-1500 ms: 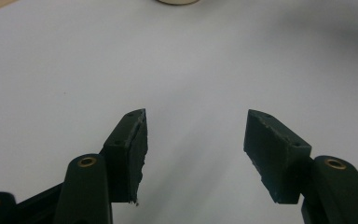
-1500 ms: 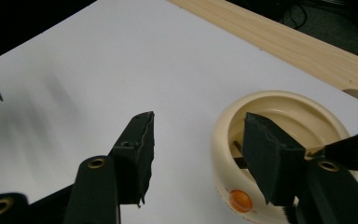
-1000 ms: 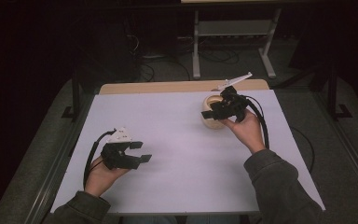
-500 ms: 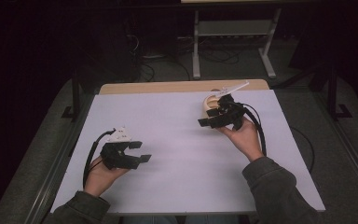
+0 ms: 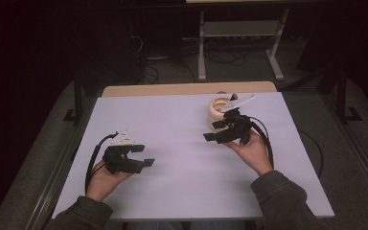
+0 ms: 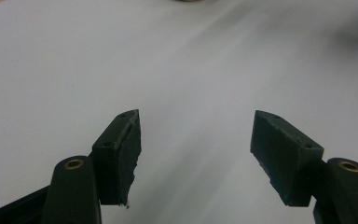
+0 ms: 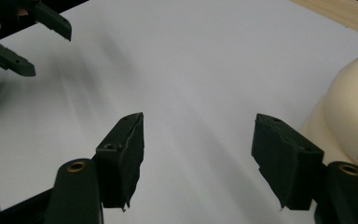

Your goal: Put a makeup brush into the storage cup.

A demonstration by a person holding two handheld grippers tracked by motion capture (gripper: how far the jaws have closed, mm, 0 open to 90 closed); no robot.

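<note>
A person holds two black claws over a white table (image 5: 182,191). The right claw (image 5: 215,130) has just been opening; its jaws stand apart with nothing between them. A cream bowl (image 5: 216,109) sits just behind it, close to one jaw. The left claw (image 5: 141,155), well apart from the bowl, has also been opening, gripping nothing.

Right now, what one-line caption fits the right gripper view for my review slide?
Right claw open over the white table sheet, nothing between its pads, a cream bowl-like object just beside it.
</note>
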